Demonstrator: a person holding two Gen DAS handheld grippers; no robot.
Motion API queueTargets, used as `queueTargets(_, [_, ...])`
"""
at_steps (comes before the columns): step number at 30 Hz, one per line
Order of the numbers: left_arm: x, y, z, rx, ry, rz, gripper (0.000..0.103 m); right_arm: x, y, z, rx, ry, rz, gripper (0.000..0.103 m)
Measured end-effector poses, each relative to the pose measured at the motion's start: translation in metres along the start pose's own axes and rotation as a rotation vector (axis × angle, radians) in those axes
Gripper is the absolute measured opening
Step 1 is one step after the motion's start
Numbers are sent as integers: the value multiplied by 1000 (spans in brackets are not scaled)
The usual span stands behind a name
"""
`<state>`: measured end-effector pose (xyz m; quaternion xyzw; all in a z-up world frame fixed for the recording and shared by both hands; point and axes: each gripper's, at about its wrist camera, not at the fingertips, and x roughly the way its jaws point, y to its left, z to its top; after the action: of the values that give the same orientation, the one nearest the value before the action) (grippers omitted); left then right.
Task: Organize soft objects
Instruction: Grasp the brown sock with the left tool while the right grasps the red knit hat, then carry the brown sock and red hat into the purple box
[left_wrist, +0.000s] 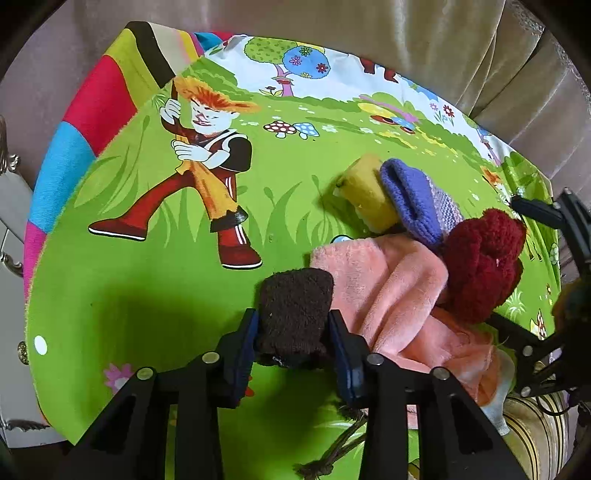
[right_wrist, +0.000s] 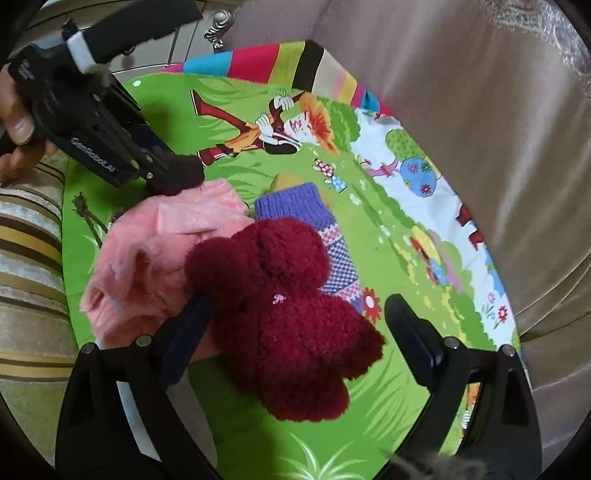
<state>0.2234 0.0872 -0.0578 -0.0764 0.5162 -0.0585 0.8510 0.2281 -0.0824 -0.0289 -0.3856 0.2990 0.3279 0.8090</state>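
Note:
My left gripper (left_wrist: 293, 332) is shut on a dark brown sock (left_wrist: 293, 314) and holds it beside a pink fleece cloth (left_wrist: 391, 295). The left gripper with the brown sock (right_wrist: 183, 173) also shows in the right wrist view. My right gripper (right_wrist: 306, 332) is open, its jaws standing either side of a fluffy dark red piece (right_wrist: 280, 321) that lies on the green cartoon mat (right_wrist: 388, 387). A purple knitted sock (right_wrist: 317, 229) and a yellow soft piece (left_wrist: 369, 192) lie behind it. The pink cloth (right_wrist: 155, 258) lies left of the red piece.
The cartoon mat (left_wrist: 166, 295) covers a sofa seat with a beige backrest (right_wrist: 480, 110) behind. A striped cushion (right_wrist: 29, 258) is at the left edge. A colourful striped cloth (left_wrist: 92, 122) lies under the mat's far side. White furniture (left_wrist: 11, 221) stands beyond.

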Motion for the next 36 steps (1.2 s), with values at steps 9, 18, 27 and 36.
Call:
queueTargets(9, [-4,5,-1,-26,-23,-18,31,21,-6,-9,136,47,184,59])
queueTargets(18, [-20,9,-3,-65,-76,-3,27,-4,-22,-21,314,-12,247,41])
queueTargets(27, [-49,-5,-12,-82,-138,-25,27,-42,-36,-39,469,-33,197,41])
queueTargets(36, [-75,-37,-26,-77,-177,-89,27,-87,-43,-66,621,-51,129,41])
